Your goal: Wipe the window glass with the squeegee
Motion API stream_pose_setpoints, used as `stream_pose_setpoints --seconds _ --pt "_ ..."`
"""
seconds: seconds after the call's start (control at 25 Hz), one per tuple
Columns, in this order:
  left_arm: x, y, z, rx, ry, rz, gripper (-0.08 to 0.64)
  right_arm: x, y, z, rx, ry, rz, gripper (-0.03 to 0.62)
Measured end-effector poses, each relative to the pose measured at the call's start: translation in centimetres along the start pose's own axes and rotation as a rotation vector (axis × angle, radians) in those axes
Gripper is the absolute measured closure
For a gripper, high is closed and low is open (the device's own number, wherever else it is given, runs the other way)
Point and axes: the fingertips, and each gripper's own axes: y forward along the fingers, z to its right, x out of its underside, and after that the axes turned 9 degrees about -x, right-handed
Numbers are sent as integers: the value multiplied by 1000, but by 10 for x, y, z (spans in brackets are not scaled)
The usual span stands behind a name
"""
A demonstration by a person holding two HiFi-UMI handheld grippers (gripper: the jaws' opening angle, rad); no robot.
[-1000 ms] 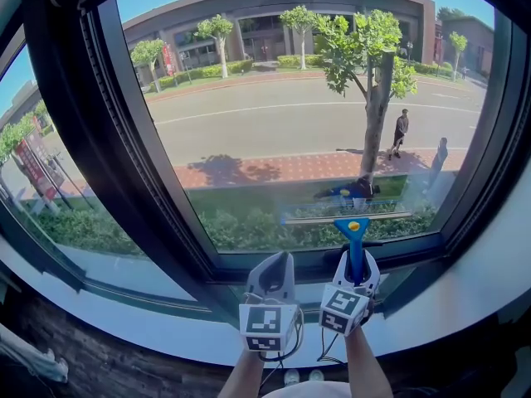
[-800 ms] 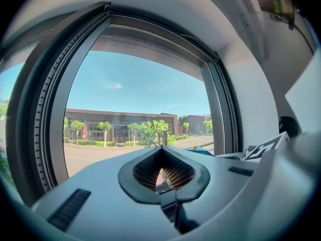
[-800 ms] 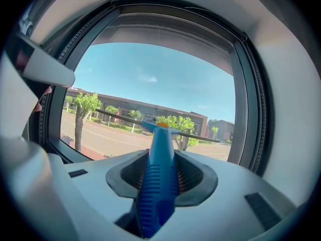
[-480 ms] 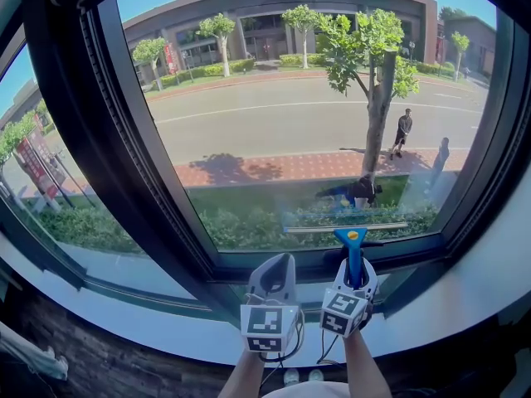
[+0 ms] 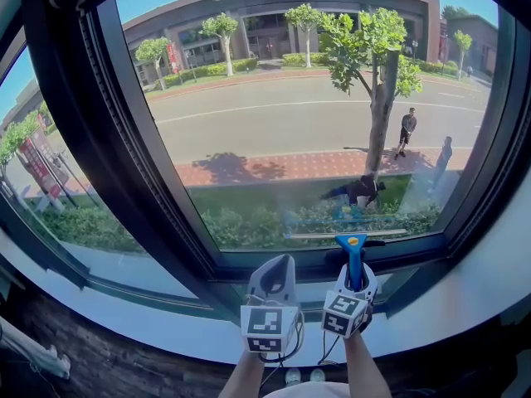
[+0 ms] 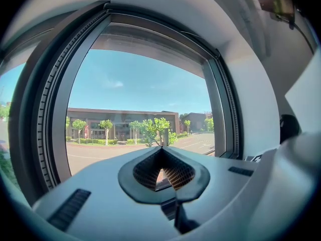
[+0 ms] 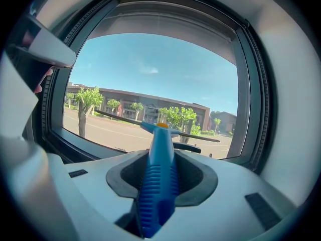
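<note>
A blue-handled squeegee [image 5: 353, 255] is held upright by my right gripper [image 5: 353, 287], which is shut on its handle [image 7: 157, 185]. Its thin blade [image 5: 348, 234] lies flat against the window glass [image 5: 290, 123], just above the bottom frame. In the right gripper view the blade [image 7: 125, 118] spans the lower pane. Beside it on the left, my left gripper [image 5: 275, 280] is shut with nothing in it; its jaws [image 6: 163, 170] meet at the tips and point at the glass.
A dark window frame [image 5: 124, 156] slants along the left of the pane, with a second pane [image 5: 33, 156] beyond it. The white sill [image 5: 465, 288] runs below. Outside are a street, trees and a person walking [image 5: 406, 129].
The squeegee blade has slid down the glass toward the bottom frame, with my right gripper lowering slightly. The left gripper has stayed put.
</note>
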Motion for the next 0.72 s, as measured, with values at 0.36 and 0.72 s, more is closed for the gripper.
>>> stream_pose_setpoints --seconds 0.36,0.72 --pt "4 -1 2 -8 3 -5 558 14 3 0 -10 2 -29 456" --pt "4 0 4 -12 2 -11 557 13 4 -1 -19 0 -29 456"
